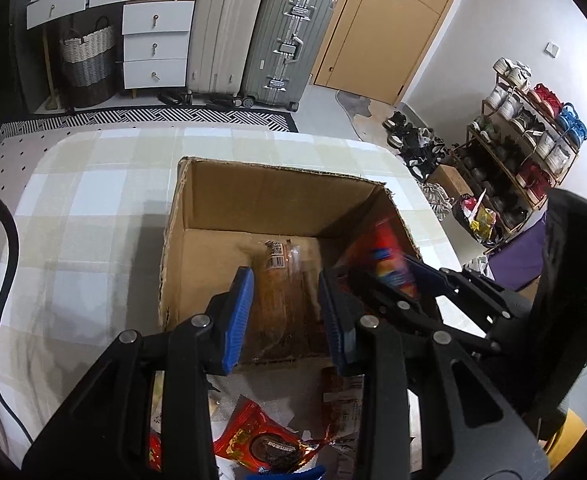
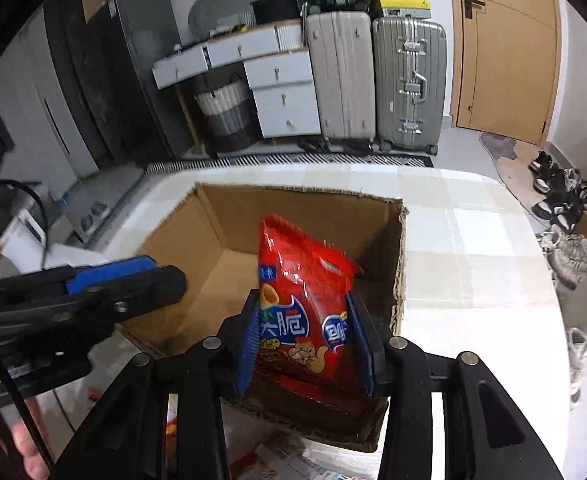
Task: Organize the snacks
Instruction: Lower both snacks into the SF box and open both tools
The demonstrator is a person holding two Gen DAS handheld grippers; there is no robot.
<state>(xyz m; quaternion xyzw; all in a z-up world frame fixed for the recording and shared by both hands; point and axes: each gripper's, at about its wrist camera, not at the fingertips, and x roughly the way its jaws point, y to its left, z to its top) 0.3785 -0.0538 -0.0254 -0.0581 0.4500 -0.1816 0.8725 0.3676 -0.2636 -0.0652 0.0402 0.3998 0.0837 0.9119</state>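
box [image 1: 253, 196] open on top | far half free | packets [image 1: 277, 292] fill near side

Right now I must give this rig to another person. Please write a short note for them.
Left gripper: shut on a brown clear-wrapped snack, held over the cardboard box.
Right gripper: shut on a red chip bag, also over the box.
Done: both snacks picked up and brought to the box.
Left: release both inside, then collect the red packets on the table in front of the box.

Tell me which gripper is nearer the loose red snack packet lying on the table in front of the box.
Left. The left gripper holds a brown packet almost directly above the red packet; the right gripper holds a red chip bag farther off, over the cardboard box.
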